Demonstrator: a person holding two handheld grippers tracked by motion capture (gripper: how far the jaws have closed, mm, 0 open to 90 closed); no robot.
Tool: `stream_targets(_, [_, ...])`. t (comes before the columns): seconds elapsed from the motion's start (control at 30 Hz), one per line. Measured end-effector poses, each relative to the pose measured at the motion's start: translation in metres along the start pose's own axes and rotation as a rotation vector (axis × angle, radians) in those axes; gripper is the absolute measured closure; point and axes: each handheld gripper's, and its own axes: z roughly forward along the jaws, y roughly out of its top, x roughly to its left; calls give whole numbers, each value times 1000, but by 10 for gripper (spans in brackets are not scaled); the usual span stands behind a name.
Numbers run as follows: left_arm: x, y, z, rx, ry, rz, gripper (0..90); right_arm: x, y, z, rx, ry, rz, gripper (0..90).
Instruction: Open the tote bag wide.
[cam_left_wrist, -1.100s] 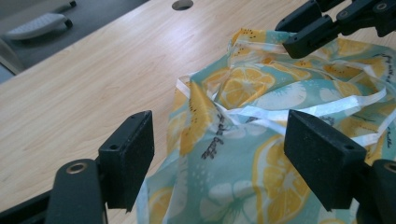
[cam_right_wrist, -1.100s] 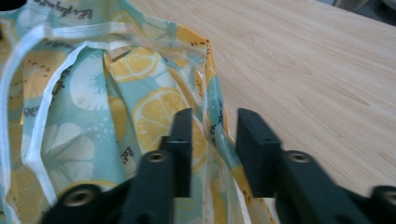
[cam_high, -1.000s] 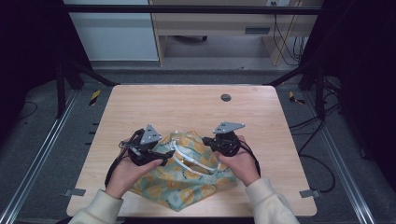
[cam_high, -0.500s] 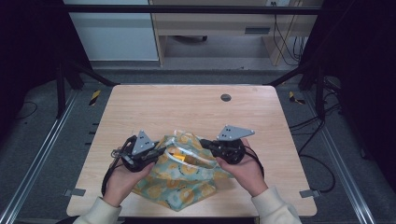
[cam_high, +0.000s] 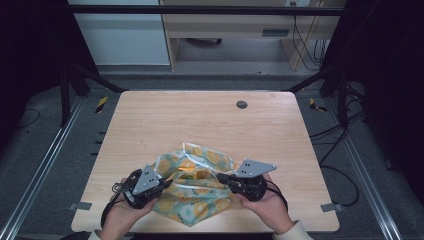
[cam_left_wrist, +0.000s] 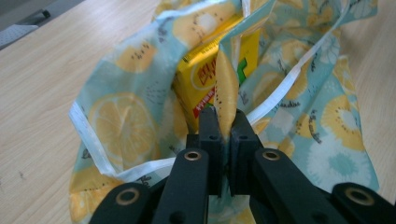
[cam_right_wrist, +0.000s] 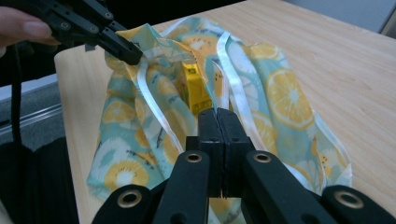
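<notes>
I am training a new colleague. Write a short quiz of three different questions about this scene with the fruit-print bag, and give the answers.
1. True or false: the left claw is shut on a fold of the fruit-print bag.
2. What colour is the carton inside the bag?
A) yellow
B) blue
C) white
3. Fill in: in the high view the bag lies on the wooden ____.

Key
1. True. Its jaws have just been closing, and they pinch the cloth. The right claw is shut on the bag's opposite edge.
2. A
3. table
</notes>
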Motion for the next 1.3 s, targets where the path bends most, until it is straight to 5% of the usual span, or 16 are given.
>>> stream_targets(0.23, [0, -12, 9, 64, -41, 17, 883, 3, -10, 0, 34, 34, -24, 898])
stream_targets(0.53, [-4, -27, 33, 228, -68, 78, 888, 2, -32, 17, 217, 52, -32, 900])
stream_targets(0.7, [-3, -29, 37, 254, -67, 81, 889, 4, -36, 22, 279, 44, -32, 900])
stream_targets(1.0, [-5, -29, 40, 262, -63, 84, 891, 5, -37, 24, 273, 53, -27, 899])
stream_targets(1.2, [-3, -29, 39, 251, -64, 68, 891, 4, -30, 16, 220, 44, -23, 776])
stream_targets(1.3, [-3, -29, 38, 249, -63, 71, 891, 2, -24, 7, 192, 21, -23, 648])
